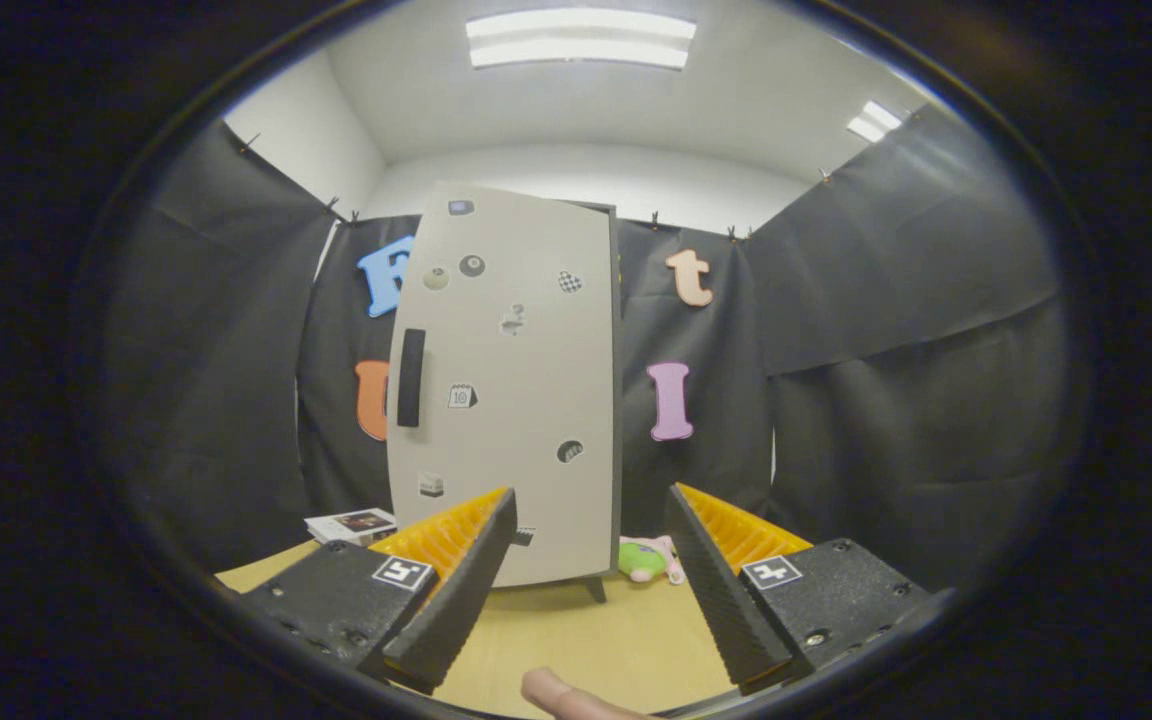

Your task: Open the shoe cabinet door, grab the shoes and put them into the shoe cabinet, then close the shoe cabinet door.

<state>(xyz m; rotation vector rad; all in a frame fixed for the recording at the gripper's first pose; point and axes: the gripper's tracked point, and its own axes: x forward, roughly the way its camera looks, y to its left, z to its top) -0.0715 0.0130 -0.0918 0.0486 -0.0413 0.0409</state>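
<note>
A tall pale grey shoe cabinet (511,390) stands on the wooden table (626,640) beyond my fingers, its door shut. A dark vertical handle (411,377) sits near the door's left edge, and several small stickers dot the door. My gripper (591,535) is open, with nothing between its fingers, aimed at the cabinet's lower right part. A small green and pink shoe (648,560) lies on the table by the cabinet's right foot, just ahead of the right finger.
A small printed card or booklet (353,524) lies on the table left of the cabinet. Black cloth walls close in behind and on both sides. A person's fingertip (561,695) shows at the near edge below the fingers.
</note>
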